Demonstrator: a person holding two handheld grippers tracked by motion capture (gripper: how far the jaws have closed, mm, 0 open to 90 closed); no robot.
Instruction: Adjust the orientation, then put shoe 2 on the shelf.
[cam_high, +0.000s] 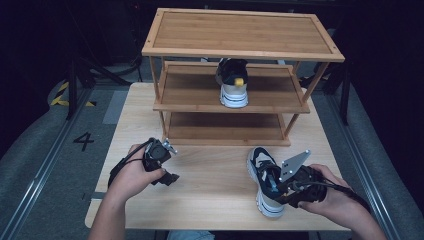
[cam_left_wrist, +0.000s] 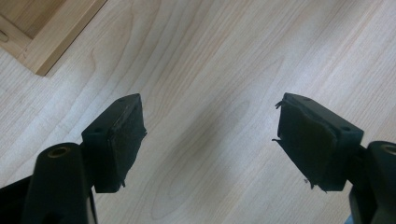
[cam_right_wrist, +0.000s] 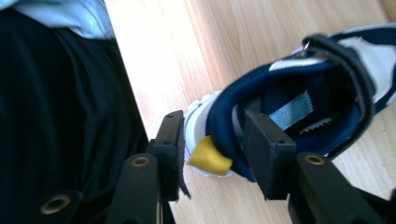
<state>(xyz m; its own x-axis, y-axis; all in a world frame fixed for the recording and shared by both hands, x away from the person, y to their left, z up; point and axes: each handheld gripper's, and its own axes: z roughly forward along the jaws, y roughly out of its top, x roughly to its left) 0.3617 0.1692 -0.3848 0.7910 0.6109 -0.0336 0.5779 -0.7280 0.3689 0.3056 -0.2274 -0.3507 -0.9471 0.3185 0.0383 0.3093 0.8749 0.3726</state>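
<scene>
From the high view, my right gripper (cam_high: 280, 186) sits at the heel of the sneaker (cam_high: 264, 181) on the desk (cam_high: 210, 175), while its mate (cam_high: 232, 82) stands on the rack (cam_high: 235, 100). In the left gripper view, my left gripper (cam_left_wrist: 210, 140) hangs spread and empty over bare wood. In the right gripper view, my fingers (cam_right_wrist: 266, 154) straddle the heel collar, one inside, one outside by the yellow tab (cam_right_wrist: 210, 157), not yet pressing. I judge that closing this shallow could let the soft collar slip free.
</scene>
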